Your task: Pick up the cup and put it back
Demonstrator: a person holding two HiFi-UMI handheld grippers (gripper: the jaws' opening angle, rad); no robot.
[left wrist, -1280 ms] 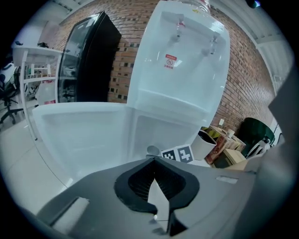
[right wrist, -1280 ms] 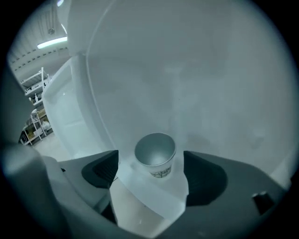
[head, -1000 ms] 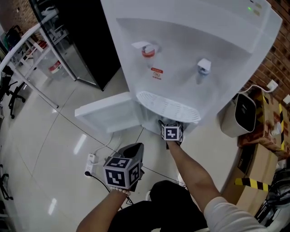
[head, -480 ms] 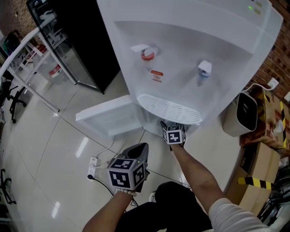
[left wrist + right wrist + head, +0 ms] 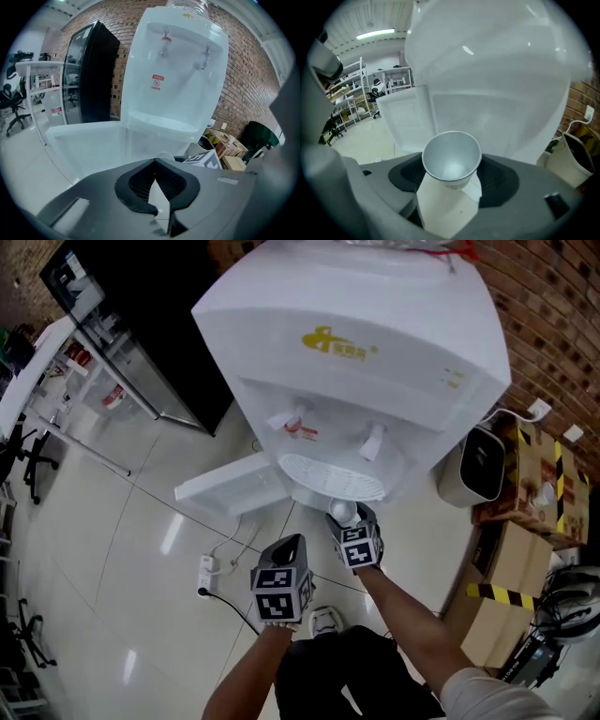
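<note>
The left tool (image 5: 288, 545) is being held low above the floor, its jaws pressed together with nothing between them. To its right, the cup (image 5: 451, 161), small, white, empty, faintly printed on its side, is being gripped upright by the right tool (image 5: 344, 517), just in front of the water dispenser's (image 5: 356, 371) drip tray (image 5: 333, 474).

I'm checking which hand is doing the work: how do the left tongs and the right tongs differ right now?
The right tongs grip the cup; the left tongs hold nothing. The right tongs' jaws stand apart around the cup; the left tongs' jaws are together. In the head view the right tongs reach close under the drip tray; the left tongs hang farther back. Both face the water dispenser.
</note>
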